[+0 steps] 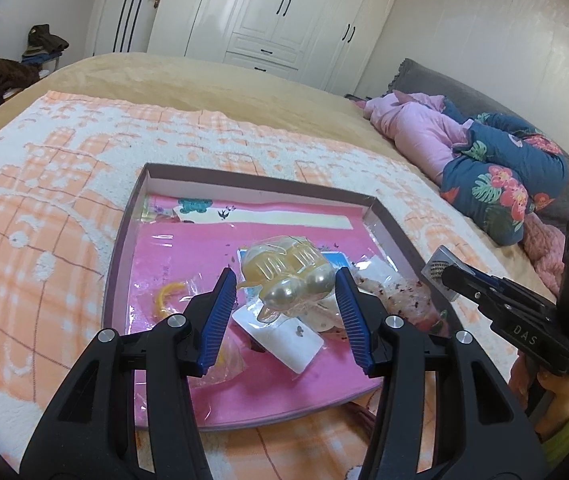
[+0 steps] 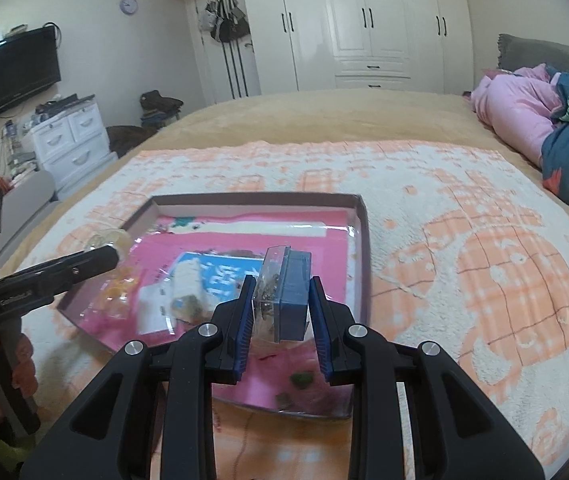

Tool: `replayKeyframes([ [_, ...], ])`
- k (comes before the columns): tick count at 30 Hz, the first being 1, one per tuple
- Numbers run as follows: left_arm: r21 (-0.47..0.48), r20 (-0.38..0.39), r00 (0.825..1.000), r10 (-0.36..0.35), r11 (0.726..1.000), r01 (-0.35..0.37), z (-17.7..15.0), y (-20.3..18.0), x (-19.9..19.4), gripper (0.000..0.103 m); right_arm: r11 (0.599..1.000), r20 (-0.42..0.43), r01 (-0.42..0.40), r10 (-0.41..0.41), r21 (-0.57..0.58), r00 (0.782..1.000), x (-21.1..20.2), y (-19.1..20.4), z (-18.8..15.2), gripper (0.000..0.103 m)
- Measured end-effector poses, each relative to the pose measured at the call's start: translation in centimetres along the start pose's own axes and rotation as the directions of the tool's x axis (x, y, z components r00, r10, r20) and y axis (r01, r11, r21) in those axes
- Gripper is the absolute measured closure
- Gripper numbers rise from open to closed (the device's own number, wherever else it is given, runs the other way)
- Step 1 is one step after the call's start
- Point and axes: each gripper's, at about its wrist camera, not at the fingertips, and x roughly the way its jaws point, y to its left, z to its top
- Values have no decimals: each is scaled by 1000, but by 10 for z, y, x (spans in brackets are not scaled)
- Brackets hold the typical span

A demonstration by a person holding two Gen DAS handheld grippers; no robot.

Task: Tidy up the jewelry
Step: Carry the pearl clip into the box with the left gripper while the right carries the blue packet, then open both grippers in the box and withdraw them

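The left gripper [image 1: 286, 292] is clenched on a translucent amber plastic hair claw with two big cream pearls [image 1: 284, 276], carried in a clear bag, over the shallow cardboard box lid with a pink printed liner [image 1: 118, 236]. The right gripper [image 2: 280, 304] pinches a small blue box with a clear hinged cover [image 2: 290, 288] holding dark trinkets; that box hangs above the lid's middle.

In the left wrist view, a white backing card [image 1: 280, 340] lies at six o'clock from the hair claw, an orange ring-shaped piece [image 1: 168, 294] at nine o'clock, and a speckled clear packet [image 1: 400, 300] at three o'clock.

To do this well, I judge each piece should be lowered to a bare pink patch before the jaws loosen, keeping the two grippers apart so they don't collide.

Readable writing: "DAS" on the right gripper's body in the left wrist view. The left gripper's label and the blue card [image 2: 220, 272] print are too blurred.
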Motion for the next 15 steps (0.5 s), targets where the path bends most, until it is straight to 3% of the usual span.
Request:
replayKeyframes([
  [15, -7, -40, 999, 11, 1000, -12, -8, 6, 15, 61, 999, -67, 44, -42, 20, 997, 20, -7, -13, 77],
])
